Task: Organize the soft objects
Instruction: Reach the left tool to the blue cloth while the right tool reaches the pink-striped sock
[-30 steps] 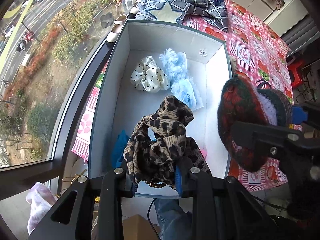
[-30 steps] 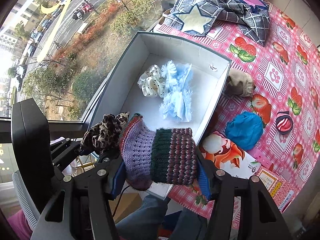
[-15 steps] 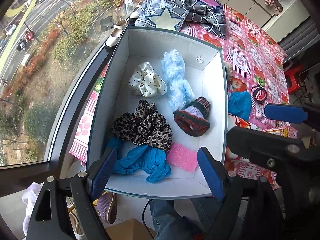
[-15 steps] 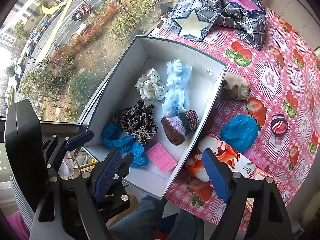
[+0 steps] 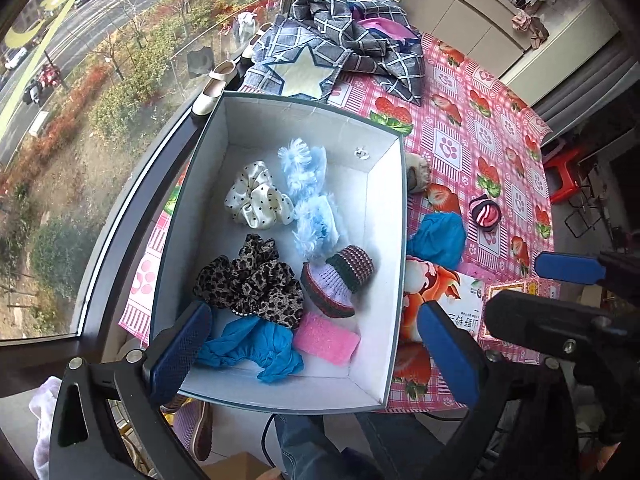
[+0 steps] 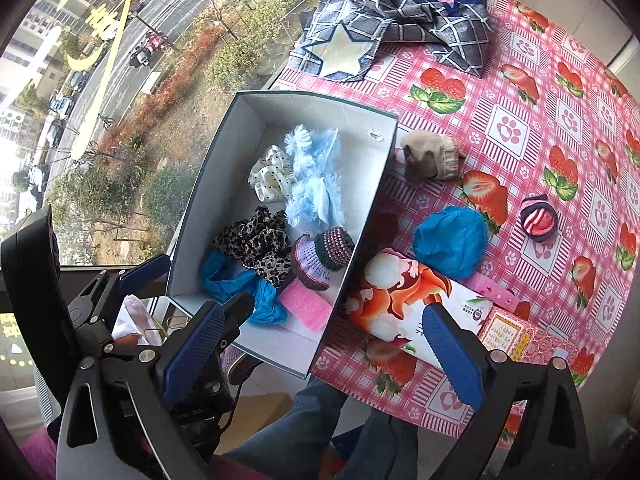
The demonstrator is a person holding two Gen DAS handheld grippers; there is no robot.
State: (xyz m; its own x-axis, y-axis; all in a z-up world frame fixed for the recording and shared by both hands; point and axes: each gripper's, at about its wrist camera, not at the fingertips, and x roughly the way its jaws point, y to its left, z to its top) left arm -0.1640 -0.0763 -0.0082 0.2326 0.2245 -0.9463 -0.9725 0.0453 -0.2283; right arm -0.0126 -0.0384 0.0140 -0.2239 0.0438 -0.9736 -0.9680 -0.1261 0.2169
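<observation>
Inside the grey-walled box (image 5: 394, 240), white-lined and rectangular, six soft items lie stowed: a cream satin scrunchie with black dots (image 5: 256, 200) toward the far wall; a pale blue fluffy piece (image 5: 310, 204) just beside it; a leopard-print scrunchie (image 5: 250, 280) at mid-box, thin and crinkled; a knitted hat (image 5: 336, 278) in lilac with dark striped cuff, touching the blue fluff; a crumpled blue cloth (image 5: 256, 350) and a pink sponge pad (image 5: 326, 342), coarse-textured and oblong, near the near wall. Outside the box, on the strawberry-and-paw checked surface (image 6: 520, 92), several items remain unsorted: a beige sock ball (image 6: 430, 154) just beside the box's far corner; a rounded blue bundle (image 6: 450, 240) near its long side; a small dark striped ball with pink centre (image 6: 538, 220) farther out; a flat pink strip (image 6: 494, 292) beside a glossy printed packet (image 6: 404, 300). A grey plaid garment with star patch (image 6: 396, 28) lies heaped beyond the box. Judged about half complete. Left tongs (image 5: 316, 354) spread wide, holding nothing, above the box's near end; right tongs (image 6: 324, 358) likewise wide and unladen, above its near corner.
</observation>
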